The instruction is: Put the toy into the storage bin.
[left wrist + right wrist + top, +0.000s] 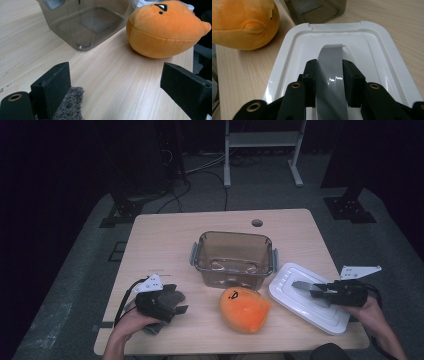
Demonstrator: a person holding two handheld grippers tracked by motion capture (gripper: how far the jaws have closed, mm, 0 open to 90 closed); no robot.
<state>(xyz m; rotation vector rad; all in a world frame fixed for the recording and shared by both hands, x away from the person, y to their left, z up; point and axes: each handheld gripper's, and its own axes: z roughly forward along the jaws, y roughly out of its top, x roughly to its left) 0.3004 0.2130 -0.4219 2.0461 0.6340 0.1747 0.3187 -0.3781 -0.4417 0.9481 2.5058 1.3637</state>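
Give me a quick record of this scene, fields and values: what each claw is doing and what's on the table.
right claw: shut on grey handle of the white lid
left claw: open, resting on the table, grey fuzzy cloth beside one jaw
clear bin: upright, lid off
orange plush toy: on table in front of bin, between the claws
white lid position: flat on table, right of bin

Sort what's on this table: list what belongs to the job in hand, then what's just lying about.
In the job:
- right gripper, shut on the grey handle
- white lid, lying flat on the table
- clear container, open and empty

Lying about:
- orange plush toy
- grey fuzzy cloth by the left gripper, which is open
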